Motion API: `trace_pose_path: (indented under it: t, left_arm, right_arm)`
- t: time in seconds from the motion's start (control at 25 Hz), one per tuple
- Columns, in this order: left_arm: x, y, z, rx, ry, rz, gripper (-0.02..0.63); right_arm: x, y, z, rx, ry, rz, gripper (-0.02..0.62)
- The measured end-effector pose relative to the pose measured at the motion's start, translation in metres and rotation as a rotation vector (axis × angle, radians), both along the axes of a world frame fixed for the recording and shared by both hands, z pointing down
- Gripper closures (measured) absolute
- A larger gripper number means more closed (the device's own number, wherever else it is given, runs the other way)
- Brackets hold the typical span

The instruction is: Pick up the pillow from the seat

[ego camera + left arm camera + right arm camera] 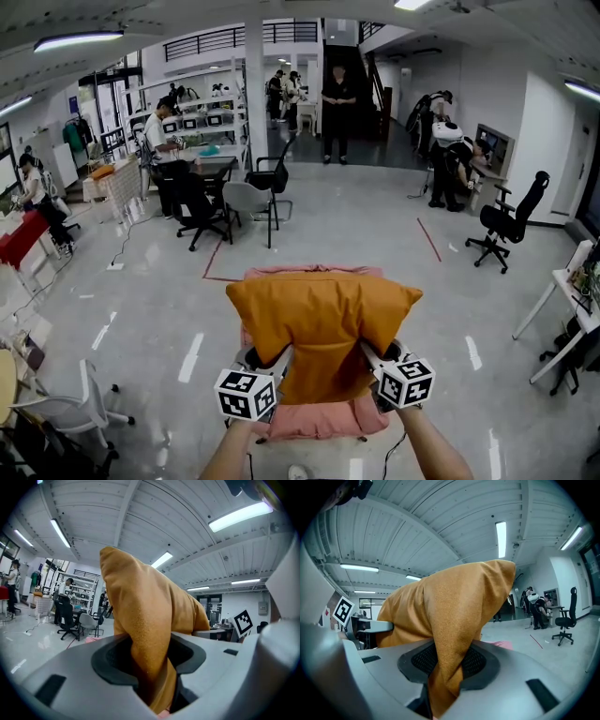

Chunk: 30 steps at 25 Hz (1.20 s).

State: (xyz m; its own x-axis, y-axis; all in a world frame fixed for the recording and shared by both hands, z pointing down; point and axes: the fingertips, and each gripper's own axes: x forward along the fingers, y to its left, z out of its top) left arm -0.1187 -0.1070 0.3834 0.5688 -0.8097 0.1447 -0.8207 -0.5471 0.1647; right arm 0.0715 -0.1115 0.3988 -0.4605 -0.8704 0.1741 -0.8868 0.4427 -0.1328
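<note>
The pink seat (323,422) sits below your load, and the orange pillow (323,323) hangs in front of its backrest, so the pick-up looks largely done. What's left, by my reading, is raising it fully clear, since I can't tell whether its lower edge touches the cushion. Your left gripper (266,360) and right gripper (377,358) each pinch a fold of its fabric tight, one per side. Count: one seat, one pillow, two grippers.

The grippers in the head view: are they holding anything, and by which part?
Yes, the orange pillow. The left gripper pinches its lower left side, the right gripper its lower right side.
</note>
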Motion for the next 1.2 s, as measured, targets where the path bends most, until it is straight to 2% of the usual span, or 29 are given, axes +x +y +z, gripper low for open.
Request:
trace_pose_path:
  t: [0.28,1.2]
  left_arm:
    - [0.025,0.038,-0.007,0.013,-0.006,-0.016,0.4]
    - [0.042,0.138,-0.019,0.043,0.01,-0.042,0.397]
  right_arm:
    - [0.024,0.032,-0.003,0.004,-0.015,-0.02,0.468]
    - [0.041,0.13,-0.018,0.049,-0.027,-0.034,0.469]
